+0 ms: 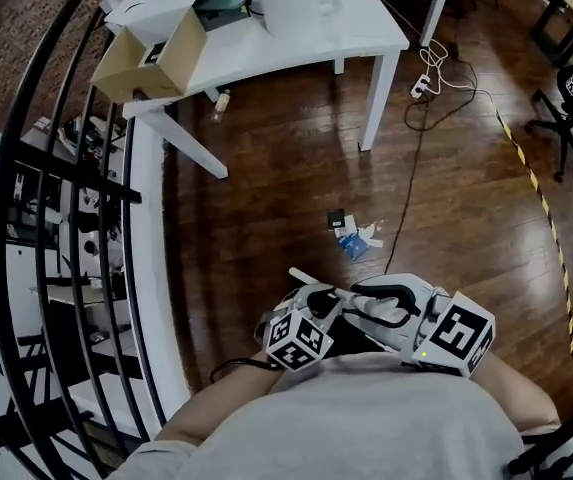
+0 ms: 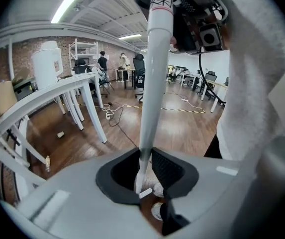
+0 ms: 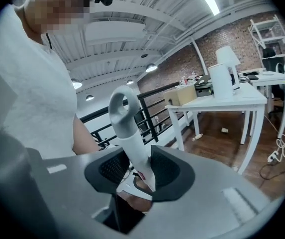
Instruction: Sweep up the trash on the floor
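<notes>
White pole, loop-topped handle, scattered trash

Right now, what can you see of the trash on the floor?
The trash is a small loose cluster on the dark wood floor: a dark square piece, a blue piece and a few white scraps, too small to identify. It lies flat, just left of a black cable. Only the floor seems to touch it.
</notes>
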{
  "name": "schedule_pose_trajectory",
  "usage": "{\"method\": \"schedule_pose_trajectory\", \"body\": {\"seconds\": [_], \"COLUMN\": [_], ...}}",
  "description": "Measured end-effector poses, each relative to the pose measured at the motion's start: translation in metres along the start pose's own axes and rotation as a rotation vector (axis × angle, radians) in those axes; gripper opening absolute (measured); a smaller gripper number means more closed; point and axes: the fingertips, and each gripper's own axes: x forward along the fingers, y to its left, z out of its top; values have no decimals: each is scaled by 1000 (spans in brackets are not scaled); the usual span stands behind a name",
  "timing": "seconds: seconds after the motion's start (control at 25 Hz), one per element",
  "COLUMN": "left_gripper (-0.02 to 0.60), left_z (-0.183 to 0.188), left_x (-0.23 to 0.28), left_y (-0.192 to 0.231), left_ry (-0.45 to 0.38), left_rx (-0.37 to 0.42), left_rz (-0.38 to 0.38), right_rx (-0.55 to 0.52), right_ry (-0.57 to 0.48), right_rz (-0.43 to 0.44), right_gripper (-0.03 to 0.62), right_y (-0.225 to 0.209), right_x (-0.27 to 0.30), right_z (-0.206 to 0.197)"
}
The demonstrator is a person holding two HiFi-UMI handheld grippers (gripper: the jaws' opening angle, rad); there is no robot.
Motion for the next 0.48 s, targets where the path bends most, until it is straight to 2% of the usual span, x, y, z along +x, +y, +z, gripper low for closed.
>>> {"method": "schedule_pose_trajectory", "body": {"seconds": [0.16, 0.32, 0.48], "left_gripper": [75, 75, 75], "left_z": [0, -8, -28], "left_x": [-2, -12, -17], "left_y": [-27, -44, -61], "left_ry": [4, -1, 8], "left_rx": [-46, -56, -62], "left_rz": [30, 67, 83], "right_rx": [1, -30, -78], "right_ry": [-17, -23, -6], "right_rz": [60, 78, 75], "right_gripper": [140, 141, 146], "right_y": [23, 51, 81], "right_x": [-15, -18, -15], "right_z": [-10, -18, -44]}}
